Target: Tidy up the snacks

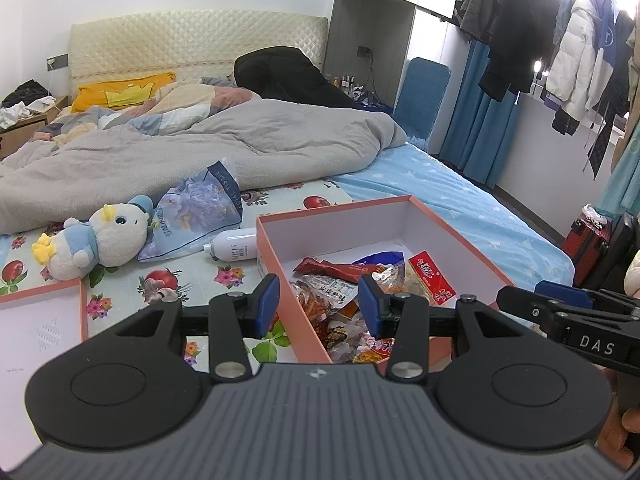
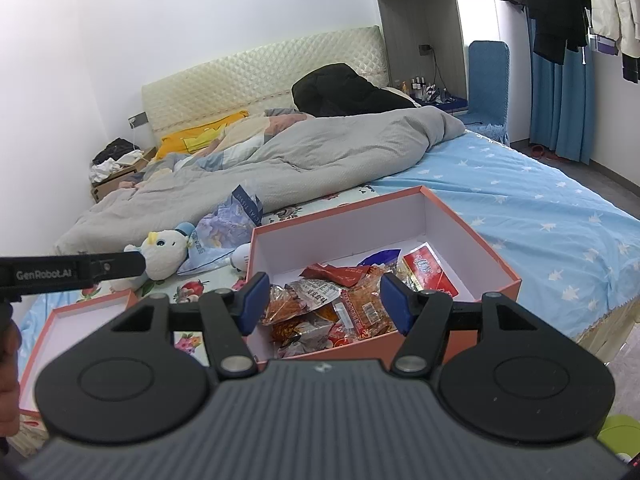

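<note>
An orange box [image 1: 280, 248] [image 2: 472, 216] with a white inside lies open on the bed. Several snack packets [image 1: 344, 300] [image 2: 340, 308] are heaped in its near half, among them a red packet [image 1: 432, 276] [image 2: 430, 270]. My left gripper [image 1: 319, 306] hovers open over the box's near left wall, nothing between its blue pads. My right gripper [image 2: 324, 302] hangs open above the heap, also with nothing in it. The right gripper's fingers [image 1: 568, 300] reach in at the right edge of the left wrist view.
The box lid [image 1: 40, 320] [image 2: 80, 328] lies upturned to the left. A plush duck [image 1: 92, 240] [image 2: 164, 254], a tissue pack [image 1: 200, 208] and a white bottle [image 1: 234, 244] lie beyond it. A grey duvet [image 1: 200, 148] covers the far bed. The bed's edge drops off at right.
</note>
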`<action>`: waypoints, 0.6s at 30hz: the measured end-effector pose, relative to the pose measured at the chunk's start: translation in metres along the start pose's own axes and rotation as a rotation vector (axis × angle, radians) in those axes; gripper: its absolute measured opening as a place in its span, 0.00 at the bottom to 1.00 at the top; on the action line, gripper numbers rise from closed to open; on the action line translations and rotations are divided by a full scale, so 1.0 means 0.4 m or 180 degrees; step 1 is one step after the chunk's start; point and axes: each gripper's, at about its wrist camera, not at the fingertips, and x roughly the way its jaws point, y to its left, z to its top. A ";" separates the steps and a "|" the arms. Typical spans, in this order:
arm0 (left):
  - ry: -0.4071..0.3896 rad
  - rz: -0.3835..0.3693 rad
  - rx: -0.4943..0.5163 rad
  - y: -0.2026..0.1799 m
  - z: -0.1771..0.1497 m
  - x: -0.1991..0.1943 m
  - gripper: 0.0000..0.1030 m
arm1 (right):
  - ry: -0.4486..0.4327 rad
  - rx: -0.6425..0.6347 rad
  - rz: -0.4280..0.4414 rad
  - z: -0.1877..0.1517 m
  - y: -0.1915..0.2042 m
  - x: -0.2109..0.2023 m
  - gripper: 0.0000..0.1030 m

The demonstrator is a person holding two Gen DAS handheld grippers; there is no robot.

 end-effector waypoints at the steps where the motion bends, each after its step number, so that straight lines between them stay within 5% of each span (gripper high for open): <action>1: 0.0001 -0.0001 0.0007 0.000 0.006 -0.003 0.48 | 0.0001 0.0002 0.0002 0.001 -0.001 0.001 0.62; 4: 0.0001 -0.0005 0.0002 -0.001 0.005 -0.003 0.51 | -0.0002 -0.0004 -0.0006 0.002 -0.002 0.002 0.62; 6: -0.0007 -0.0004 -0.0003 0.001 0.008 -0.003 0.62 | -0.0004 0.0014 -0.0001 0.004 -0.006 0.001 0.62; 8: -0.0014 0.0047 0.0029 -0.005 0.011 -0.004 0.85 | 0.0004 0.0034 0.0005 0.005 -0.012 0.002 0.63; 9: -0.0026 0.0091 0.0066 -0.007 0.011 -0.004 0.89 | 0.0004 0.0034 -0.0002 0.005 -0.011 0.000 0.67; 10: -0.0040 0.0131 0.0105 -0.009 0.012 -0.004 0.93 | 0.0002 0.0039 -0.0009 0.005 -0.010 -0.001 0.83; 12: -0.0046 0.0189 0.0141 -0.008 0.015 -0.002 0.96 | -0.0011 0.0055 -0.0019 0.006 -0.014 0.000 0.99; 18: 0.0005 0.0216 0.0134 -0.002 0.016 0.002 0.98 | -0.0002 0.0070 -0.0142 0.005 -0.017 0.004 1.00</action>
